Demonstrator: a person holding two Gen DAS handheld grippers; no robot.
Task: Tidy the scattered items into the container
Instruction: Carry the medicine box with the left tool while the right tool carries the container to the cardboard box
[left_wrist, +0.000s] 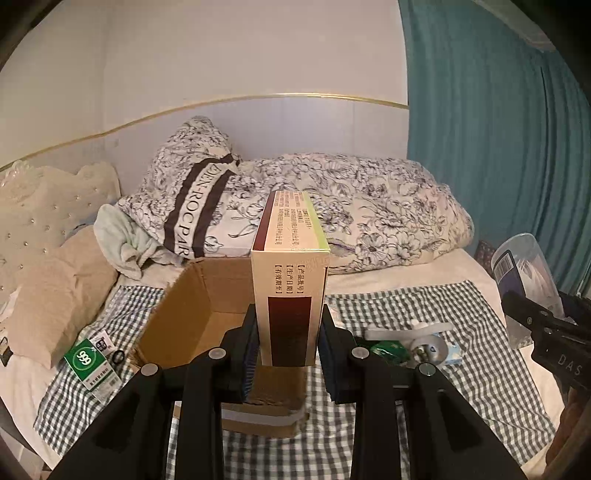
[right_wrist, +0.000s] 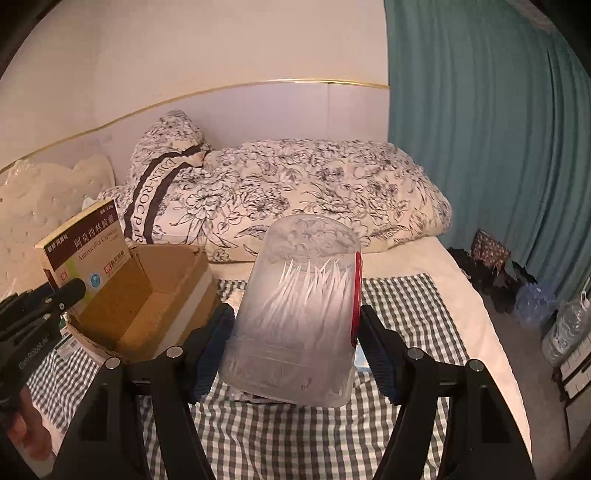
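Observation:
My left gripper (left_wrist: 288, 336) is shut on a cream and maroon medicine box (left_wrist: 290, 280) and holds it upright just above the near edge of the open cardboard box (left_wrist: 177, 310). The medicine box also shows in the right wrist view (right_wrist: 83, 251), over the cardboard box (right_wrist: 147, 295). My right gripper (right_wrist: 295, 332) is shut on a clear plastic tub of cotton swabs (right_wrist: 299, 317), held above the checked cloth to the right of the cardboard box. The tub also shows at the right edge of the left wrist view (left_wrist: 524, 273).
A green "999" packet (left_wrist: 92, 363) and a black hair tie (left_wrist: 117, 357) lie left of the cardboard box. A green packet (left_wrist: 388, 349), a round silver item (left_wrist: 428, 349) and a white piece (left_wrist: 406, 330) lie to its right. A floral duvet (left_wrist: 351, 206) is behind.

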